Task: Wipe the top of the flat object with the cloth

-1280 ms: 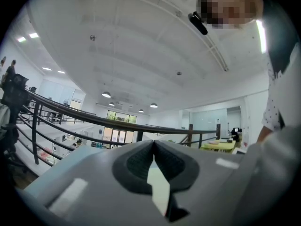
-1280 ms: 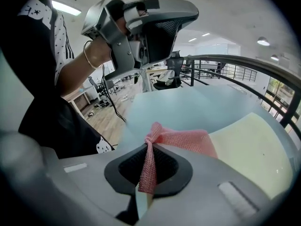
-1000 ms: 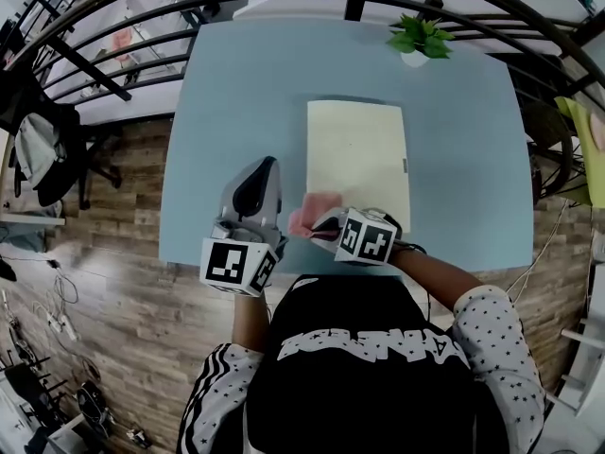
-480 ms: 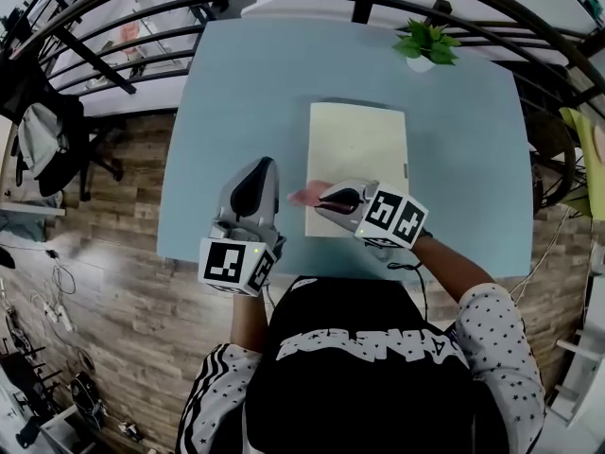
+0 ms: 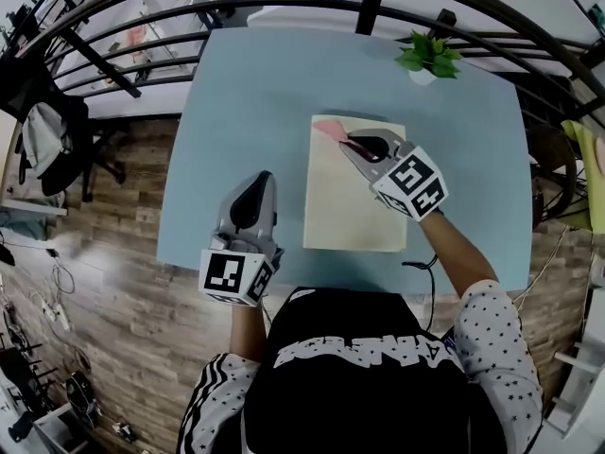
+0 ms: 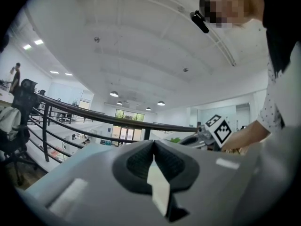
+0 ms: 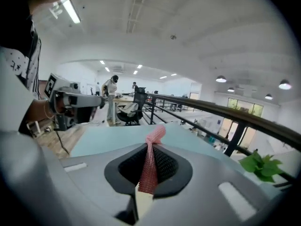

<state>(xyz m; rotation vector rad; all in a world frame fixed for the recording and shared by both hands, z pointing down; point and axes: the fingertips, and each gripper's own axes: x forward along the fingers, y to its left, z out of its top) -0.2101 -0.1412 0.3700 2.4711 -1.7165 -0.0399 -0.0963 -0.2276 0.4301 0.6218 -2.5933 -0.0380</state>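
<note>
A flat cream board (image 5: 354,197) lies on the light blue table (image 5: 246,93). My right gripper (image 5: 352,143) is shut on a pink cloth (image 5: 329,128), whose free end rests on the board's far left corner. In the right gripper view the cloth (image 7: 149,164) is pinched between the closed jaws and sticks up past them. My left gripper (image 5: 253,192) hovers over the table left of the board, shut with nothing in it; its own view shows the jaws (image 6: 154,147) pressed together.
A small potted green plant (image 5: 427,55) stands at the table's far right. A dark curved railing (image 5: 284,3) runs behind the table. A chair with a bag (image 5: 43,130) stands on the wooden floor at the left.
My right gripper has carried the pink cloth from the board's near left corner up to its far left corner. The left gripper has stayed nearly still.
</note>
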